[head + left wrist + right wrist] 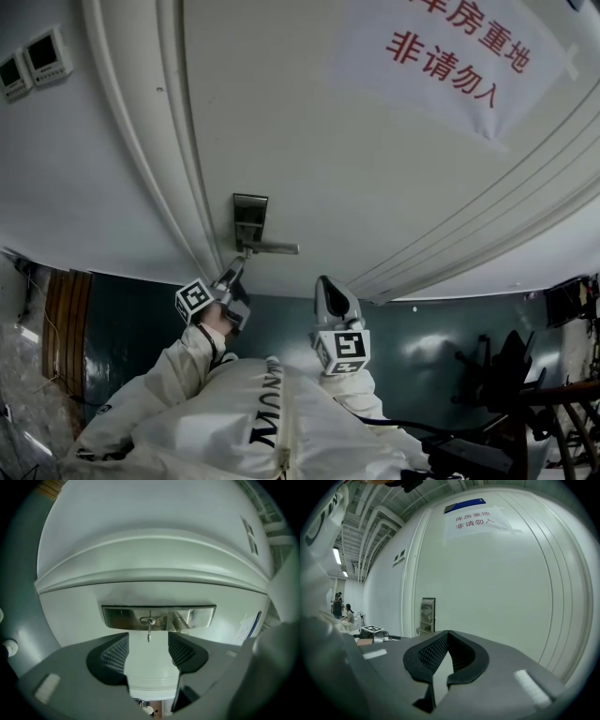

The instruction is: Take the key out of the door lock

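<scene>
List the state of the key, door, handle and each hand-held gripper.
key: in the lock, not gripped.
door: looks shut.
handle: untouched.
left hand-held gripper: open, lined up on the key, not touching it.
right hand-held gripper: shut, empty, away from the lock.

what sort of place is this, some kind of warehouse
Probably an industrial or warehouse building, at a storeroom door. The white door bears a paper sign in red Chinese reading storeroom, no entry, and the right gripper view shows exposed ceiling beams.
</scene>
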The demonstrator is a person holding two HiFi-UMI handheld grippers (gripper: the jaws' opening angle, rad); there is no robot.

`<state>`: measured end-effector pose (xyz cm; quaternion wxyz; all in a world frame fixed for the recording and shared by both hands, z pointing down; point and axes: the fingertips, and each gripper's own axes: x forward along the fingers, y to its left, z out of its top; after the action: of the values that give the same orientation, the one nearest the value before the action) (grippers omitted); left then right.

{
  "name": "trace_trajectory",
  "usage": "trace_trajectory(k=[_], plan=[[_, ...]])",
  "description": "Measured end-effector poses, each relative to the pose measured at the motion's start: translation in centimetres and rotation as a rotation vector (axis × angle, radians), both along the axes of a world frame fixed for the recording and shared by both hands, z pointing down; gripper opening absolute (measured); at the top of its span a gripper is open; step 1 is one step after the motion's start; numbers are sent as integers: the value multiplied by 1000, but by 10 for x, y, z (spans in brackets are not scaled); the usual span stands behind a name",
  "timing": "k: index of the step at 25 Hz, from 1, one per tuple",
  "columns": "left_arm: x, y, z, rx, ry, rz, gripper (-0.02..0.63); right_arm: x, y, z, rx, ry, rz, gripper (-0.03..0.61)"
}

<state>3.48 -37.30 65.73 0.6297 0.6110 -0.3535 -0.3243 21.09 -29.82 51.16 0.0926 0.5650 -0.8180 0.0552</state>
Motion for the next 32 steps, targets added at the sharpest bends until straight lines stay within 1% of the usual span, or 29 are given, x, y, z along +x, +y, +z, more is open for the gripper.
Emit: trace_trajectory(k=[3,9,15,20,22,27,32], plan=[[5,-6,7,-15,53,11,250,3,0,0,3,7,13,0],[12,-19,9,-10,88,18,235,8,-1,1,-1,3,31,0],[13,-33,11,13,84,30,215,7,-2,3,-15,1,26,0],[15,-38,7,28,85,38,178,6,-3,5,-20,4,23,0],[16,-40,7,25,76,45,174,4,-4,4,-20,1,19,0],[17,-44,7,20,68,47,124,3,-5,6,-27,-1,16,0],[19,-47,5,20,64,58,103,2,-4,7,-33,-7,15,0]])
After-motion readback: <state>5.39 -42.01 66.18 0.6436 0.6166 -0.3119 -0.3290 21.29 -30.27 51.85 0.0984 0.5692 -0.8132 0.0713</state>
